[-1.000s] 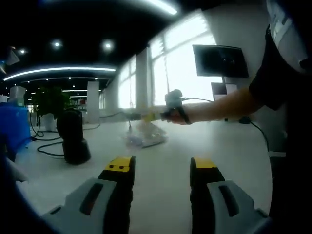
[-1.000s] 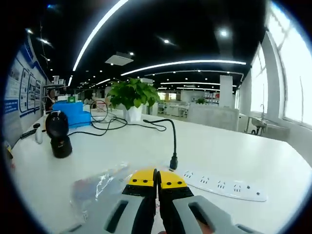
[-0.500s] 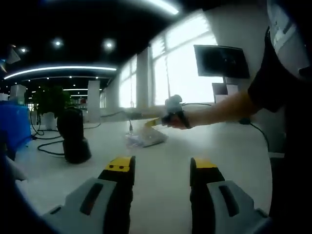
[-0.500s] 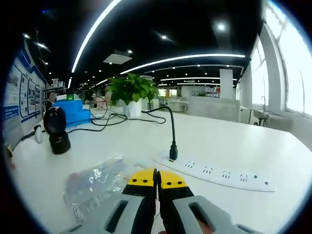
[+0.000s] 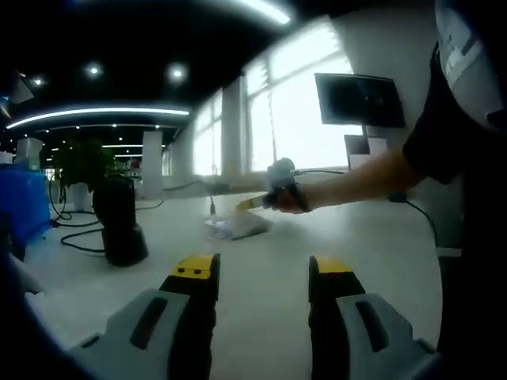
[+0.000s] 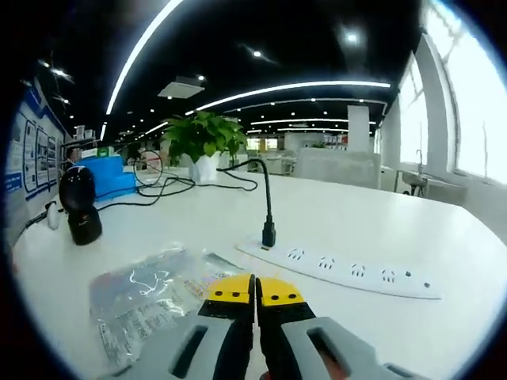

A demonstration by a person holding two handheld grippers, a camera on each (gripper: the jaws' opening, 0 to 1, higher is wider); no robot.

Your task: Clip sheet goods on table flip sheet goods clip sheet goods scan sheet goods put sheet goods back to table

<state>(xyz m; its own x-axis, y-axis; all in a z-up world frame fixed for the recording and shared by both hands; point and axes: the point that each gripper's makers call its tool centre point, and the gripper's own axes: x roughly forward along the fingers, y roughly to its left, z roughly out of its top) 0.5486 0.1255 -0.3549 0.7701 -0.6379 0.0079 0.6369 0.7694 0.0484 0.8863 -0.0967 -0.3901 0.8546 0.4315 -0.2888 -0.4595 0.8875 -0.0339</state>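
A clear plastic packet (image 6: 150, 297) of sheet goods is seen lying flat on the white table (image 6: 396, 237), just left of the right gripper (image 6: 255, 286). The right gripper's jaws are pressed together at the packet's edge; whether the edge is actually pinched cannot be told. The left gripper (image 5: 261, 273) is held spread and empty, well apart from the packet (image 5: 234, 228). The black scanner (image 6: 81, 207) stands near the packet, to its far left. Judged stage: a clip is under way; scanning and return are probably left. A power strip (image 6: 341, 269) lies to the right. A blue bin (image 6: 103, 176) is noted; its contents cannot be made out.
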